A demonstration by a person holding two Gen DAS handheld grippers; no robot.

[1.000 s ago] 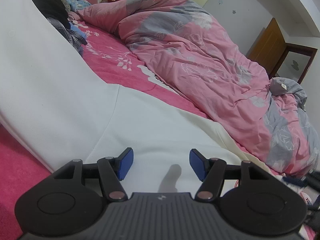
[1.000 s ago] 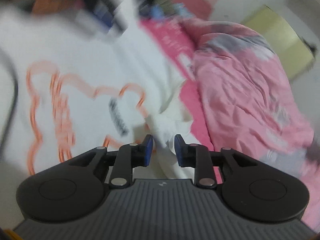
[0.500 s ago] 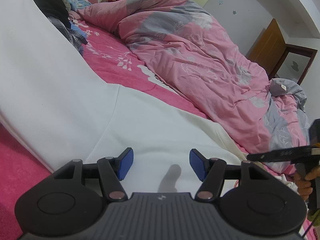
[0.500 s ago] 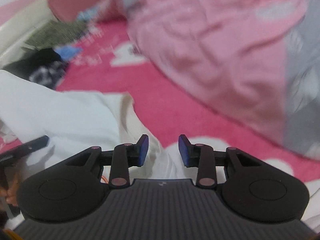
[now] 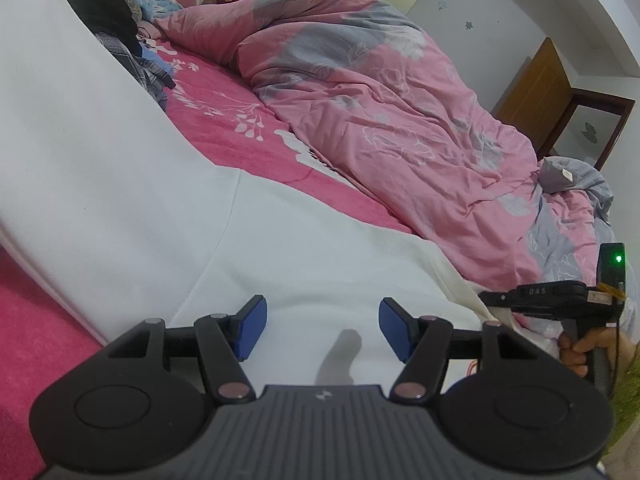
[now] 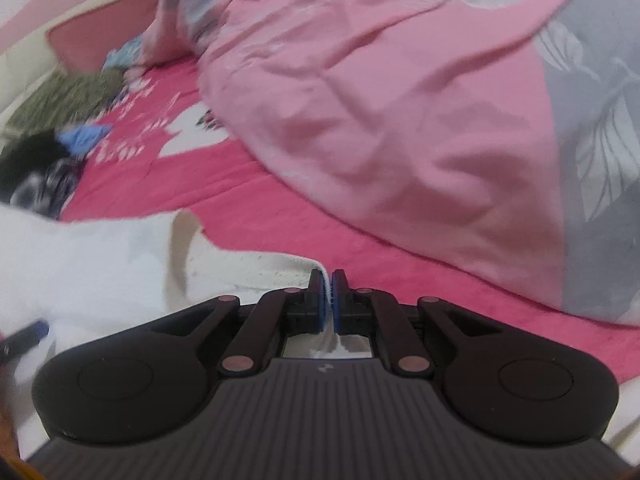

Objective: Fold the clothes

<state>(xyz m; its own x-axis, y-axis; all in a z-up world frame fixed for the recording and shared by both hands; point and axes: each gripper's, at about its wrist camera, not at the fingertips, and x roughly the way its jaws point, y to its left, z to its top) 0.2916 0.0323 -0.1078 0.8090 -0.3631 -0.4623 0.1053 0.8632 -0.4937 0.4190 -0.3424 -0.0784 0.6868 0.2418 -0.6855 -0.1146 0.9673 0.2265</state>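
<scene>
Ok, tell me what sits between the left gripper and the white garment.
Nothing visible. The left gripper hangs open directly over the white garment, with only bare cloth between its blue pads. The pink duvet lies farther back, and the right gripper is shut on the garment's hem at the side.

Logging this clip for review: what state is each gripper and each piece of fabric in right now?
left gripper: open, above the garment, holding nothing.
right gripper: shut on the garment's ribbed edge.
white garment: spread on the bed, partly folded.
pink duvet: crumpled in a heap.
clothes pile: unfolded.
</scene>
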